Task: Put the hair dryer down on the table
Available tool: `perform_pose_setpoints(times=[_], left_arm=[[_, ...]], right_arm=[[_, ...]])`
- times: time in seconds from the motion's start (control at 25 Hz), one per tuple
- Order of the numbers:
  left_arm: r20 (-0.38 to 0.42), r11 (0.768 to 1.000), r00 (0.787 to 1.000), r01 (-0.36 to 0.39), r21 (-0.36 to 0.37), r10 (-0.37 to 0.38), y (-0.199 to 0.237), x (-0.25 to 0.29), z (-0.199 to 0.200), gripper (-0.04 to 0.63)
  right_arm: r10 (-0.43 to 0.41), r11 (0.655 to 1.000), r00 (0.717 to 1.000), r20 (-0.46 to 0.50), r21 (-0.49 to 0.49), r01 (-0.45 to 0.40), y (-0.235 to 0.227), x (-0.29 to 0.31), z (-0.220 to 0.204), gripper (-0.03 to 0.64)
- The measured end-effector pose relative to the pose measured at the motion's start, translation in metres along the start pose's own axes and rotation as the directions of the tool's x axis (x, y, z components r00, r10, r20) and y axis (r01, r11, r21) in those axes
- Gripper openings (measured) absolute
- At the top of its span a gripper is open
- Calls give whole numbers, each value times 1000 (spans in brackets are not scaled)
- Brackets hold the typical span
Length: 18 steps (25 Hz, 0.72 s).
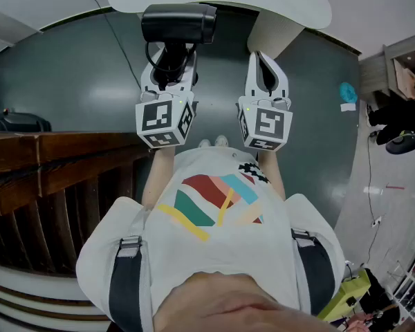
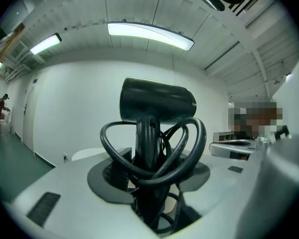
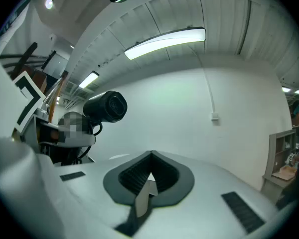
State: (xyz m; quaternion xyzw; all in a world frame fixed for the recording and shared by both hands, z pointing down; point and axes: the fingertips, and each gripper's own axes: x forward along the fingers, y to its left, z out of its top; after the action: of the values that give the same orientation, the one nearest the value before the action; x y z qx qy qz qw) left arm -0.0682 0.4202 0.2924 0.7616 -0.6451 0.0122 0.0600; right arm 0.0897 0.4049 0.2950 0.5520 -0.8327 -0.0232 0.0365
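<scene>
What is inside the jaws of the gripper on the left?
The left gripper holds the black hair dryer by its upright handle, cord looped around. Handle and cord cover where the jaws press.

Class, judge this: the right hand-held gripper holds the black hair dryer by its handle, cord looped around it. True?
No. The left hand-held gripper holds the hair dryer, as the left gripper view shows; the right hand-held gripper is shut, empty.
</scene>
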Motion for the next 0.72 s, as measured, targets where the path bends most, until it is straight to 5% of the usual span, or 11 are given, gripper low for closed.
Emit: perform_pose_setpoints(times=[0.72], left_arm=[[12, 1000, 1000, -3, -4, 3, -5, 4, 0, 227]], right_arm=[[22, 999, 1000, -11, 46, -21, -9, 0, -9, 4]])
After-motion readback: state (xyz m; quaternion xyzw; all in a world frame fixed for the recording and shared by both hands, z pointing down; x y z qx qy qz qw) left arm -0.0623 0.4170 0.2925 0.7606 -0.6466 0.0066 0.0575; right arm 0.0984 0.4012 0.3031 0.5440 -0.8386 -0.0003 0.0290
